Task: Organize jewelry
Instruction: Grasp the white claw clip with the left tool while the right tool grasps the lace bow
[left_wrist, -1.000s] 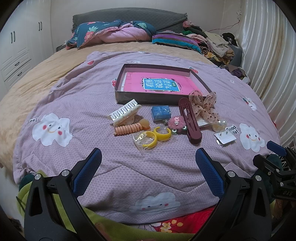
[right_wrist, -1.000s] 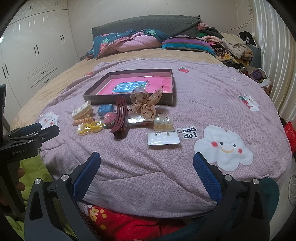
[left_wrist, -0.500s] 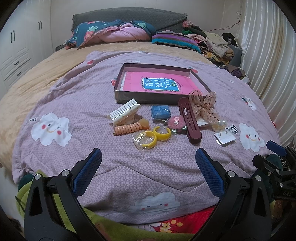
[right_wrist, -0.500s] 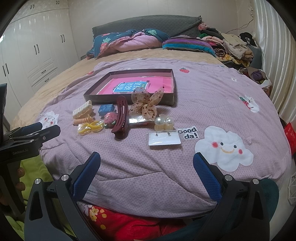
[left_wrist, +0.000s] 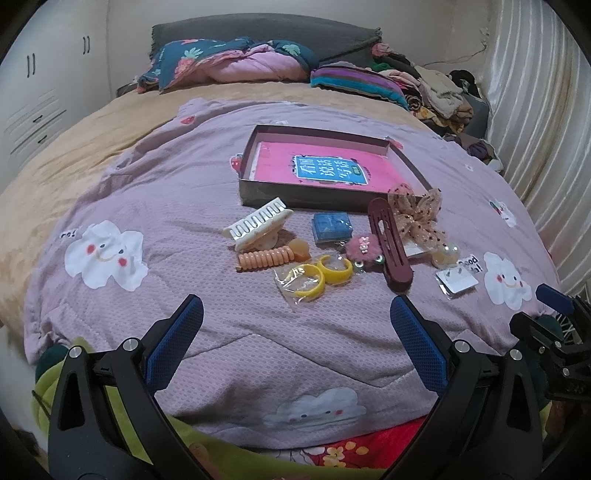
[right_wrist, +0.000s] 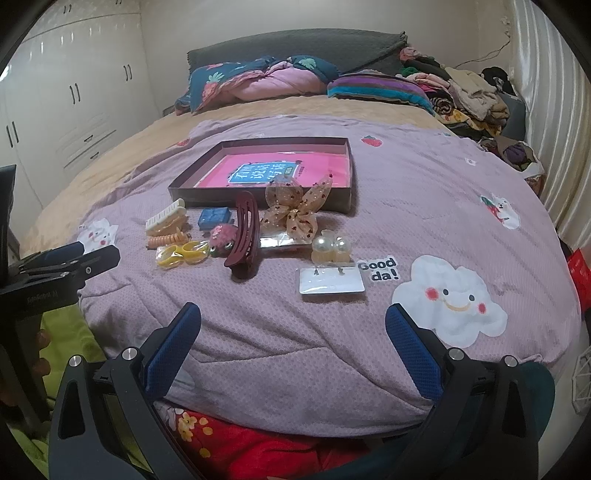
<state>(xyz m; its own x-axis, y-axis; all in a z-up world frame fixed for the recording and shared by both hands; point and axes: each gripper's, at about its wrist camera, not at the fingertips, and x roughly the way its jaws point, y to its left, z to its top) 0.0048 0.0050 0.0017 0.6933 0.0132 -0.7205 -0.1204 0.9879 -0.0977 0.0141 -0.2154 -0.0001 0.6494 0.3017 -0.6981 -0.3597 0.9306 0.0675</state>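
Lying loose in front of the box (left_wrist: 321, 192), every hair clip (left_wrist: 389, 243) awaits sorting; both grippers (left_wrist: 295, 332) (right_wrist: 293, 330) gape, holding nothing.

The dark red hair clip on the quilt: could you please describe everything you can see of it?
The dark red hair clip is a long, curved banana-style clip of glossy plastic, with a lengthwise slot visible in the left wrist view. It lies closed and flat on the purple quilt, in front of the open box. The dotted bow lies against one side, the pink fuzzy clip against the other. Neither claw touches it.
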